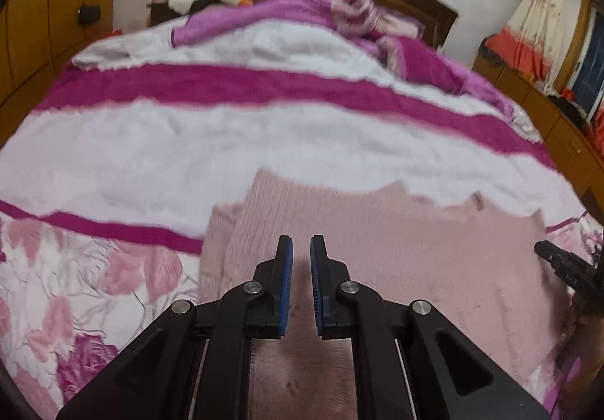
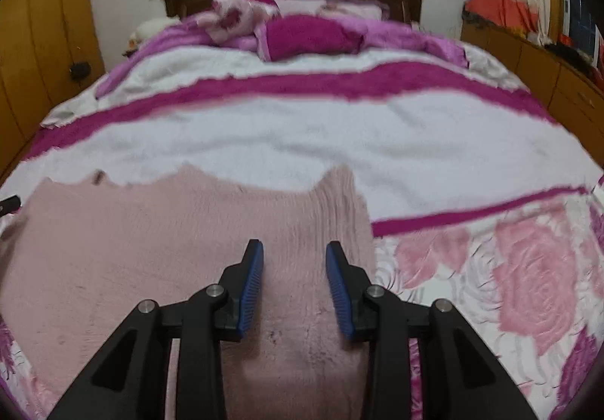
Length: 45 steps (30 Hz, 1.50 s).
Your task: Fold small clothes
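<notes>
Beneath both tools, a pink knitted garment [image 1: 377, 250] is spread flat on the bed [image 1: 264, 140]. Left hand-held gripper [image 1: 301, 244] is kept closed, empty; right hand-held gripper [image 2: 294, 250] is held parted, nothing pinched. A fold seems pending; an edge must be grasped next

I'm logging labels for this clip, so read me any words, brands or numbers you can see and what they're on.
None can be read.
Sweater: a small dark tag at its far edge, too blurred.
Right gripper: pale marks on its body, too blurred.
Bedspread: only stripes and flowers, no text.
</notes>
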Each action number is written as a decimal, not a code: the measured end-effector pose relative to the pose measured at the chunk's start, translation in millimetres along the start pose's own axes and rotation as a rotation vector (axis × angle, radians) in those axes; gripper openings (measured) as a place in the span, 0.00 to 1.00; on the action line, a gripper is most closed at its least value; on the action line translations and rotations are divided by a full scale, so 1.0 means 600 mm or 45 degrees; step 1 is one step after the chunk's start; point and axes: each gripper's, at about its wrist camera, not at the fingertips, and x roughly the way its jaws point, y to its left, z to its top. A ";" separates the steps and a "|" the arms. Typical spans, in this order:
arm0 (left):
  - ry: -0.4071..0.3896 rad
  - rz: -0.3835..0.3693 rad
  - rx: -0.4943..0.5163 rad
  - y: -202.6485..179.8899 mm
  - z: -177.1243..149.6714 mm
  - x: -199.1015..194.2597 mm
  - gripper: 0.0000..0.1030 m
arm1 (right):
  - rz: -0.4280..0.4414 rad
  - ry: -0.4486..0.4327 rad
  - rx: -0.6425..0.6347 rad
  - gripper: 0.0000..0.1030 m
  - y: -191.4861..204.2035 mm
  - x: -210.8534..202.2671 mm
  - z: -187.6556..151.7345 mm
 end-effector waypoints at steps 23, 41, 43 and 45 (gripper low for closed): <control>0.073 0.087 -0.019 -0.006 -0.068 -0.104 0.00 | 0.032 -0.044 0.163 0.53 -0.023 -0.106 -0.063; 0.141 0.087 -0.079 -0.008 -0.141 -0.122 0.00 | 0.105 0.090 0.438 0.57 -0.070 -0.129 -0.186; 0.144 0.088 -0.077 -0.008 -0.142 -0.120 0.00 | 0.133 0.095 0.441 0.59 -0.067 -0.123 -0.186; 0.146 0.091 -0.070 -0.010 -0.142 -0.118 0.00 | 0.179 0.106 0.455 0.60 -0.065 -0.113 -0.183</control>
